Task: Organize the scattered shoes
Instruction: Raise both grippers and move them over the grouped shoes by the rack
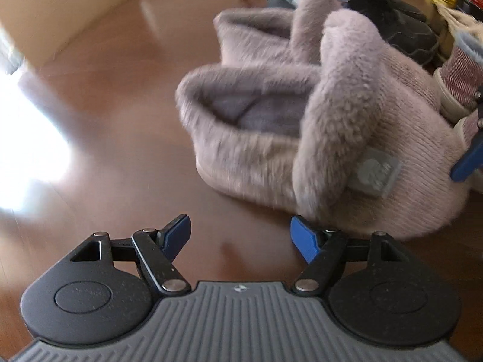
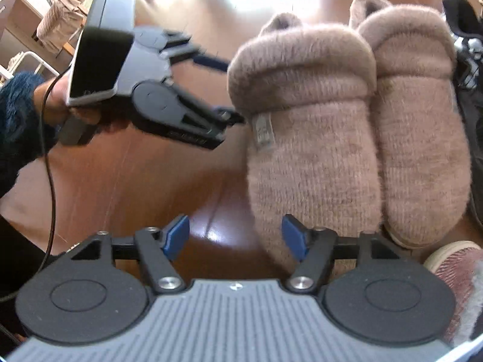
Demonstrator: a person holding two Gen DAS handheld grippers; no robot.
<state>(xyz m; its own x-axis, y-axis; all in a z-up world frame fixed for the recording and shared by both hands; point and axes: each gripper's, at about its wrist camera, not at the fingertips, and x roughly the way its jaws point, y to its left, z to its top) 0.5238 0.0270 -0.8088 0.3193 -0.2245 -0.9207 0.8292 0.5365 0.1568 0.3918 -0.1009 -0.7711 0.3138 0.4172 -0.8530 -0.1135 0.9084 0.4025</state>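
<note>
Looking down at a brown wooden floor [image 1: 114, 138], you hold a gripper in each hand, both with blue pads standing apart and nothing between them. Your left gripper [image 1: 240, 235] hovers just beside the heel side of the near fuzzy mauve slipper [image 1: 347, 138], which lies touching its mate, the far slipper [image 1: 256, 39], the two side by side with toes level. Your right gripper [image 2: 235, 235] sits at the toe end of the pair, its right pad just beside the near slipper's toe. A red knit shoe [image 2: 455, 274] lies to the right, black shoes [image 1: 401, 27] behind. Your left hand [image 2: 57, 99] shows beyond a fuzzy blue sleeve [image 2: 15, 105]
</note>
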